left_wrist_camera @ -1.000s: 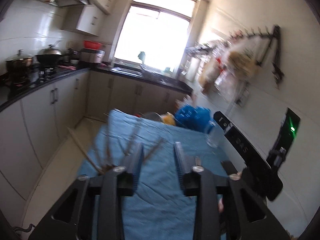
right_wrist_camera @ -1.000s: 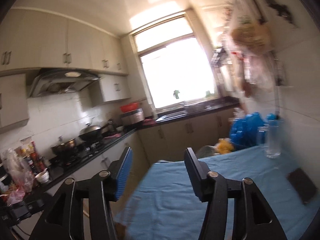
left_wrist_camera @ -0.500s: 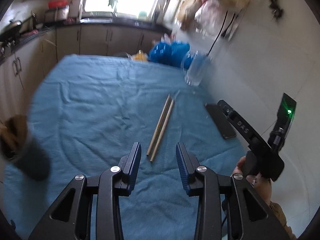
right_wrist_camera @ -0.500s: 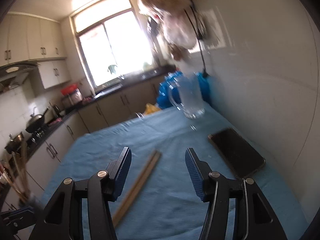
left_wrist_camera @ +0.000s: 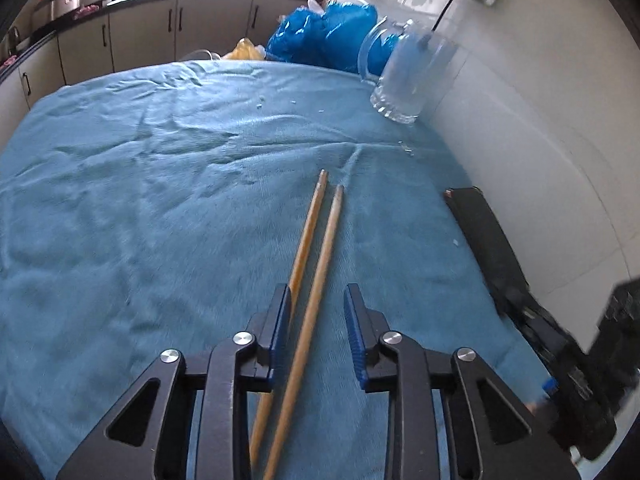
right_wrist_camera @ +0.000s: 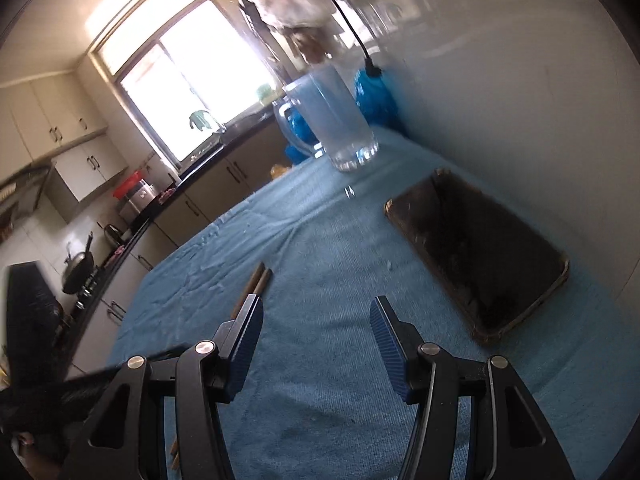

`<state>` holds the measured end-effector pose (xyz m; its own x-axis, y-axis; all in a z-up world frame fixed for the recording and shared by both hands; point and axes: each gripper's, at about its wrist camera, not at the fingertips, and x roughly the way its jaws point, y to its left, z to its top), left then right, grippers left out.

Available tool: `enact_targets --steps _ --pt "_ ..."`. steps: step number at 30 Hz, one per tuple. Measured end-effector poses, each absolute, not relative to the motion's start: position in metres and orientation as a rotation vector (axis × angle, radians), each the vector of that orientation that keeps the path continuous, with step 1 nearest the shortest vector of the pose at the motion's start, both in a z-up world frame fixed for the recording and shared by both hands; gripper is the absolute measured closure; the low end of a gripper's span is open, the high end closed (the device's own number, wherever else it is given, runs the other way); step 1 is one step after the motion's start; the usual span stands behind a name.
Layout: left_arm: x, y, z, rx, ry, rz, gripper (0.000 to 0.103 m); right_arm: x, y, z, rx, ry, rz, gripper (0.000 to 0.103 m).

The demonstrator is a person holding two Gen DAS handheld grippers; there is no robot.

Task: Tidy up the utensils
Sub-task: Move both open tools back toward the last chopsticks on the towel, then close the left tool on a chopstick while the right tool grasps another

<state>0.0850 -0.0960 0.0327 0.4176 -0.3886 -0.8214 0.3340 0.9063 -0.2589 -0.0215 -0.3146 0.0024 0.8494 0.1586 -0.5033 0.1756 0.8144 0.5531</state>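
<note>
Wrinkled blue terry cloth [left_wrist_camera: 160,208] covers the desk, wide bare stretch left of two slim round wooden chopsticks [left_wrist_camera: 320,248]. Left gripper [left_wrist_camera: 316,308] closing astride them, pads not yet pressing. Right gripper [right_wrist_camera: 316,320] apart, empty; glass mug [left_wrist_camera: 412,76] beyond the chopsticks, flat black phone [right_wrist_camera: 480,256] to their right.

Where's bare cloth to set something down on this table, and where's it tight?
Free: the wide stretch of blue cloth left of the chopsticks, out to the cabinet-side edge. Tight: the wall side, with the glass mug, blue bags and black tablet, leaving only a strip between chopsticks and tablet.
</note>
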Motion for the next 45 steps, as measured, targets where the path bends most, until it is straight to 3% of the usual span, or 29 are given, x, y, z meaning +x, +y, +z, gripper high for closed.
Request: enact_targets --steps 7,19,22,29,45 --pt "0.106 -0.111 0.016 -0.006 1.081 -0.431 0.085 -0.026 -0.318 0.006 0.653 0.537 0.010 0.043" --pt "0.112 -0.132 0.019 0.125 1.031 -0.402 0.086 -0.025 -0.315 0.006 0.650 0.543 0.021 0.042" --pt "0.120 -0.143 0.018 0.200 1.015 -0.356 0.097 -0.024 -0.312 0.005 0.637 0.550 0.021 0.042" --pt "0.128 -0.148 0.016 0.290 0.987 -0.291 0.097 -0.018 -0.307 0.000 0.607 0.583 0.018 0.042" --pt "0.019 -0.020 0.022 -0.124 1.143 -0.254 0.097 0.004 -0.297 -0.017 0.634 0.744 0.059 0.043"
